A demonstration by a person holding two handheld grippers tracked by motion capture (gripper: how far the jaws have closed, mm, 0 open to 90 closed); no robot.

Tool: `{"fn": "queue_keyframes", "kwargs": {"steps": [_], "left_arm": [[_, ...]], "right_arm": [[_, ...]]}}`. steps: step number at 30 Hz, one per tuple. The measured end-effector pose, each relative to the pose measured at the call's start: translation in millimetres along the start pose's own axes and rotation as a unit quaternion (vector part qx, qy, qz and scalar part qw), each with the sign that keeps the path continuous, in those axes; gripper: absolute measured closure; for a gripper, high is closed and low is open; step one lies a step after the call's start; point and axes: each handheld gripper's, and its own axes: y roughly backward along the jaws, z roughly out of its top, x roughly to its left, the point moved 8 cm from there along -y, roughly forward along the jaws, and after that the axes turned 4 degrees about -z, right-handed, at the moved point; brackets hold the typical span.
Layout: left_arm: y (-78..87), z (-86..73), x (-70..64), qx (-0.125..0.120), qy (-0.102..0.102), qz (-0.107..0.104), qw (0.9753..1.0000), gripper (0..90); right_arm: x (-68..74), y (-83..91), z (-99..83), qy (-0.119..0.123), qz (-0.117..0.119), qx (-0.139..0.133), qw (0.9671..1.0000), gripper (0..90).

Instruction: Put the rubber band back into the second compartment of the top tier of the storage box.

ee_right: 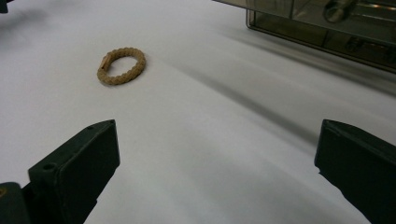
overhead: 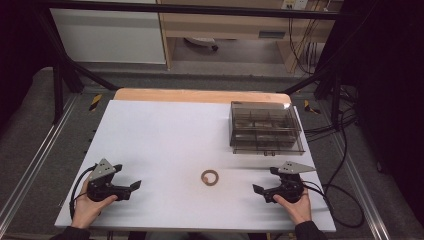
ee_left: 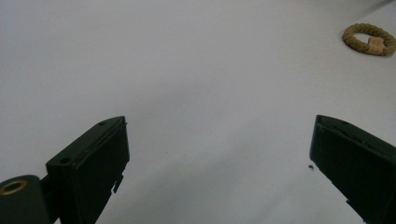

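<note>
Our two hands rest at the near edge of the table [overhead: 165,130], each holding a gripper with nothing in it.

We see the left gripper [overhead: 131,186] by the near left corner and the right gripper [overhead: 260,189] by the near right, both with jaws spread wide. A braided ring [overhead: 209,177] lies between them, near the front edge. A smoky plastic box [overhead: 265,127] sits toward the far right corner.
</note>
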Motion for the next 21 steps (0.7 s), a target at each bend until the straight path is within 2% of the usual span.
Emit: {"fn": "queue_keyframes", "kwargs": {"steps": [21], "left_arm": [[0.4, -0.7, 1.3, 0.001, 0.002, 0.004, 1.0, 3.9]], "right_arm": [[25.6, -22.2, 12.2, 0.02, 0.013, 0.012, 0.9996, 0.7]]}}
